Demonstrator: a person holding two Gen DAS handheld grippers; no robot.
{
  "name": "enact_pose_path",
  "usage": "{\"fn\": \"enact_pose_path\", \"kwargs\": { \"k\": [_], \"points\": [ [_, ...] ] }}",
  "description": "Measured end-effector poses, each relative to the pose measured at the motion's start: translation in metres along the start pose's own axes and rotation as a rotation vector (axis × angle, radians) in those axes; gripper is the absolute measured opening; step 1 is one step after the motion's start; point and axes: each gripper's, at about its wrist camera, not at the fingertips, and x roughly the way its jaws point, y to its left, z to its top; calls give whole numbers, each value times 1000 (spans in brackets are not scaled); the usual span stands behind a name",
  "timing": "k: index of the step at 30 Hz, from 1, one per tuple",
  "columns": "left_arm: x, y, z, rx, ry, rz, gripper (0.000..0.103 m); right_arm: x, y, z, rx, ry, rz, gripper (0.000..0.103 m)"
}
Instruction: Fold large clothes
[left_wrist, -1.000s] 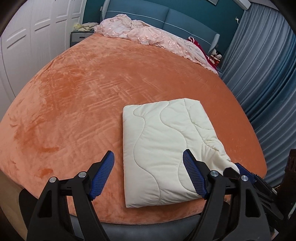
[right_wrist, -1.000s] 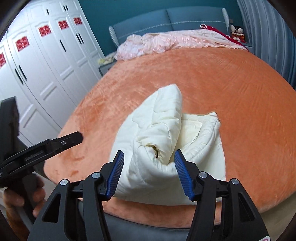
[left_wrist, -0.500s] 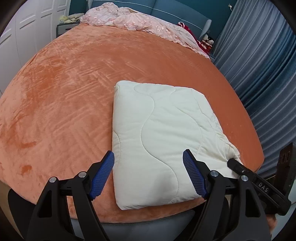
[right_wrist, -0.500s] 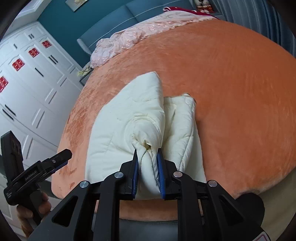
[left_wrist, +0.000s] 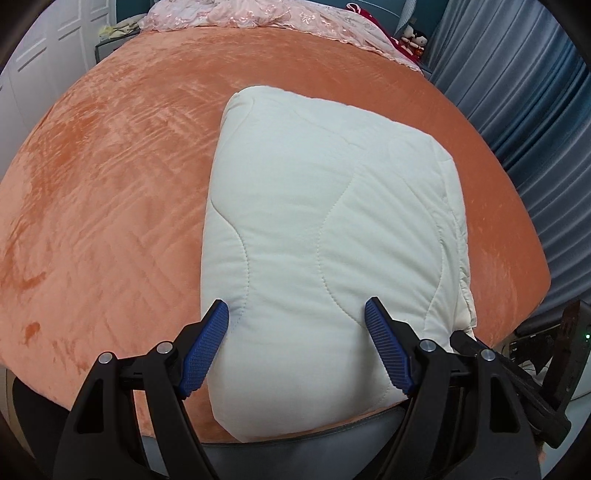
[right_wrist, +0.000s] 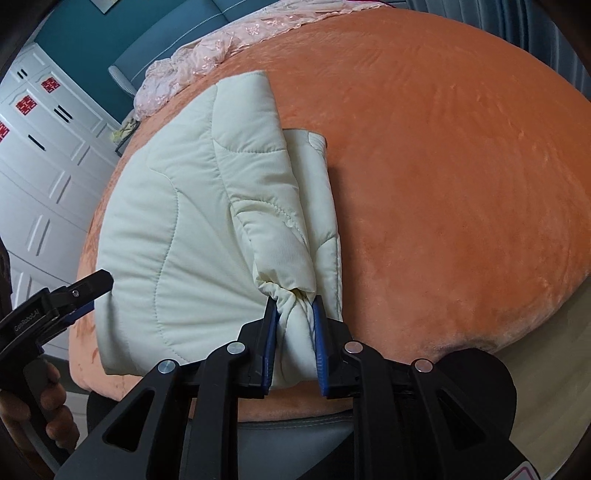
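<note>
Handling entry: cream quilted padded garment (left_wrist: 332, 236), folded, at the near edge of the orange plush bed (left_wrist: 110, 184). We judge it soft, bulky, light, springy. Right gripper (right_wrist: 294, 314) fingers pinch its bunched hem; left gripper (left_wrist: 295, 314) fingers spread wide, holding nothing. Take thick folded edges.

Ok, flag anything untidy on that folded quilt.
The quilt lies mostly flat, but its right edge is bunched: loose layers stick up in a ridge, pinched by the right gripper. The left gripper is open.
</note>
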Motion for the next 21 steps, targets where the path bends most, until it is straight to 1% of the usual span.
{"fn": "enact_pose_path", "kwargs": {
  "k": [5, 11, 13, 18, 21],
  "points": [
    [11, -3, -5, 25, 3, 53, 75, 12, 3, -4, -14, 27, -26, 16],
    [23, -10, -12, 71, 5, 117, 79, 23, 11, 5, -46, 58, -60, 17],
    [24, -12, -15, 92, -1, 134, 79, 27, 18, 11, -84, 65, -93, 18],
    [29, -11, -20, 118, -6, 143, 79, 40, 40, 15, -180, 90, -190, 20],
    [33, -12, -24, 123, -24, 151, 82, 50, 51, 18, -226, 97, -243, 21]
  ]
}}
